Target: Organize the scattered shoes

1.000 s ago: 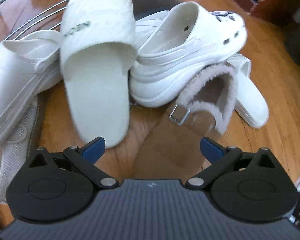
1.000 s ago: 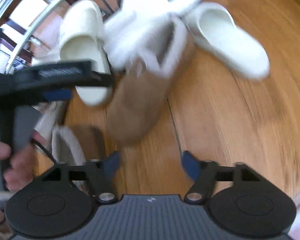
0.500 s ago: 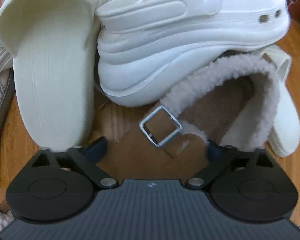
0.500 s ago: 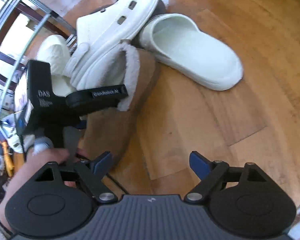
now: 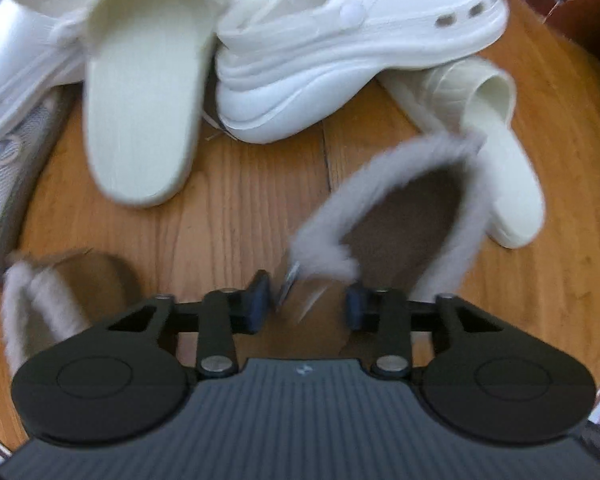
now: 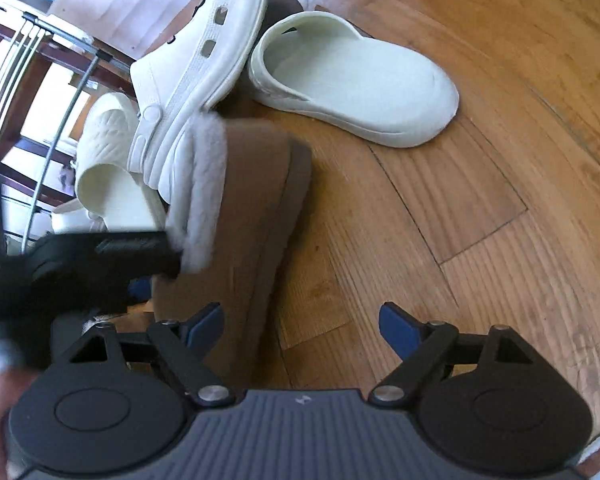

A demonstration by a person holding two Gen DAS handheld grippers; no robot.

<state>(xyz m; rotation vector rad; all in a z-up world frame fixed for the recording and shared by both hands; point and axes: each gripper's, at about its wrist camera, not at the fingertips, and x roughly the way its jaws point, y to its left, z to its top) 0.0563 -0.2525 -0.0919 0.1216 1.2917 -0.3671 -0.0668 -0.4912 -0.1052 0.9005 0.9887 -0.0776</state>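
Observation:
My left gripper (image 5: 308, 304) is shut on the strap part of a brown fur-lined clog (image 5: 404, 208) and holds it lifted off the wooden floor. The same clog (image 6: 252, 208) shows tilted on its side in the right wrist view, with the left gripper (image 6: 100, 256) on it. My right gripper (image 6: 300, 320) is open and empty, just right of the clog. The second brown fur-lined clog (image 5: 60, 292) lies at lower left. A white platform clog (image 5: 360, 52) and two cream slides (image 5: 144, 112) (image 5: 496, 148) lie beyond.
A grey mesh sneaker (image 5: 8, 168) and another white clog (image 5: 16, 56) lie at the left. A metal wire rack (image 6: 48, 80) stands behind the pile. Bare wooden floor (image 6: 480, 220) spreads to the right.
My left gripper has closed on the brown clog and pulled it back and up from under the white platform clog. The right gripper has drifted closer to it, still open.

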